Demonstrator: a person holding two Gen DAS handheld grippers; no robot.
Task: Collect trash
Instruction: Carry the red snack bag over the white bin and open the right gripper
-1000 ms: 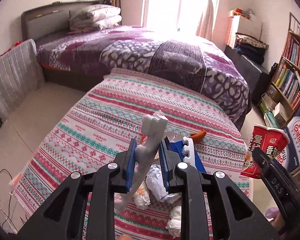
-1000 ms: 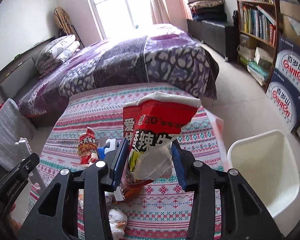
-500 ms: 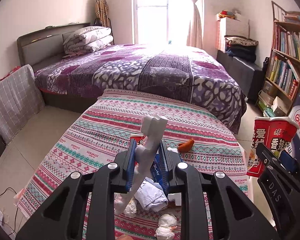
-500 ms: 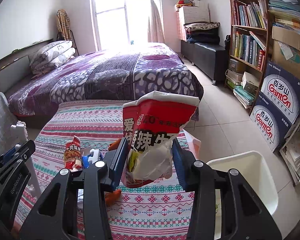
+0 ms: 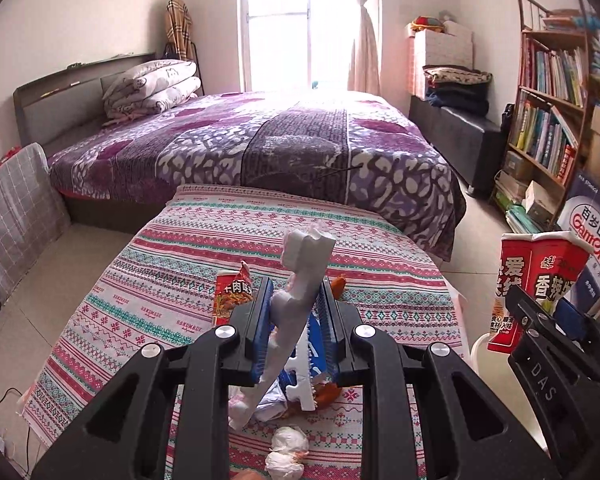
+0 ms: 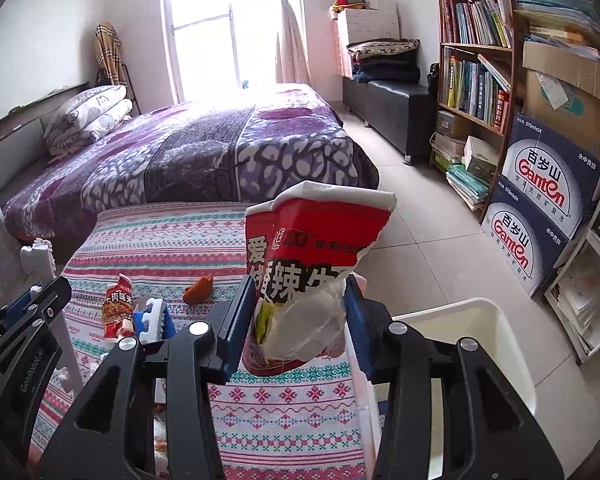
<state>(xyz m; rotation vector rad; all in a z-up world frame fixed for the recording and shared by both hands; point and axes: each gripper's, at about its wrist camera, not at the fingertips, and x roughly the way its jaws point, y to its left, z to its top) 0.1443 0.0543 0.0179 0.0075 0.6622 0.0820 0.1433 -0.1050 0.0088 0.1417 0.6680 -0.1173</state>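
My left gripper (image 5: 294, 320) is shut on a white foam strip (image 5: 300, 276) that sticks up and slants down between the pads, above the patterned cloth (image 5: 188, 248). My right gripper (image 6: 300, 316) is shut on a crushed red noodle cup (image 6: 308, 264), held just left of the white bin (image 6: 472, 344). That cup (image 5: 536, 272) and the right gripper (image 5: 540, 312) show at the right of the left wrist view. On the cloth lie a red snack packet (image 6: 118, 308), a blue and white foam piece (image 6: 154, 316), an orange scrap (image 6: 198, 288) and crumpled white tissues (image 5: 288, 448).
A bed with a purple cover (image 5: 284, 148) stands beyond the cloth. A bookshelf (image 6: 476, 64) and Ganten boxes (image 6: 540, 200) line the right wall, with tiled floor (image 6: 428, 232) between them and the bin. A grey checked panel (image 5: 16, 200) is at the left.
Both grippers have risen and drawn back with their loads, so more of the room shows. The white bin now lies closer under the right gripper's right side.
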